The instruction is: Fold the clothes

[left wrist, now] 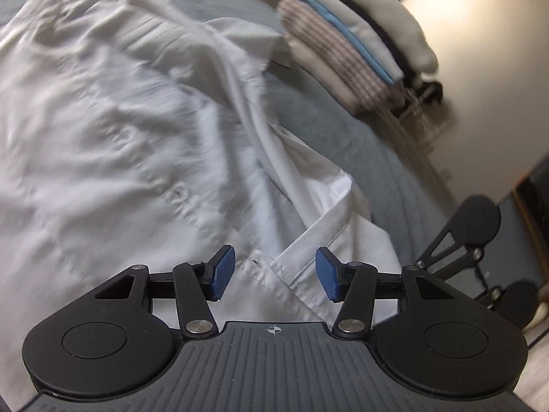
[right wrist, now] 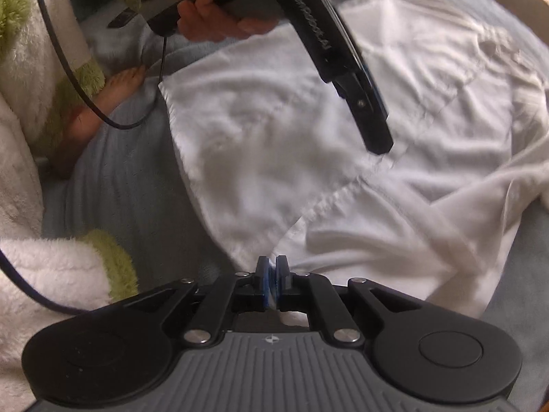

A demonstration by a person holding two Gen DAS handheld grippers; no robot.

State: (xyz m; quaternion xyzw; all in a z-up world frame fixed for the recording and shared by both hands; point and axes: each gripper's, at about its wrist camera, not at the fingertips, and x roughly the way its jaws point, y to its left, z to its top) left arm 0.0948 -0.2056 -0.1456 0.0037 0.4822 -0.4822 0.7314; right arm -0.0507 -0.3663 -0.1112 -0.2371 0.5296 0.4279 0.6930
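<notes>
We had a white shirt (left wrist: 113,110) spread rumpled over the grey bed cover (left wrist: 336,144), no fold settled. Our right gripper (right wrist: 272,279) pinched its edge; our left gripper (left wrist: 275,271) hovered spread above the collar (folded stack (left wrist: 346,44) sat beyond).

- We note the white shirt (left wrist: 113,110) is thin woven cloth, matt and creased, with stitched seams.
- We see the bed cover (left wrist: 346,144) is grey-blue cloth, matt, with a fine ribbed texture.
- We identify the left gripper (left wrist: 275,273) as matt black plastic with bright metal pivot pins; its pads (left wrist: 224,267) are blue and finely textured.
- We see the right gripper (right wrist: 272,281) has a ribbed grey housing.
- We note the robe sleeve (right wrist: 51,267) is fluffy white-and-green fleece.
</notes>
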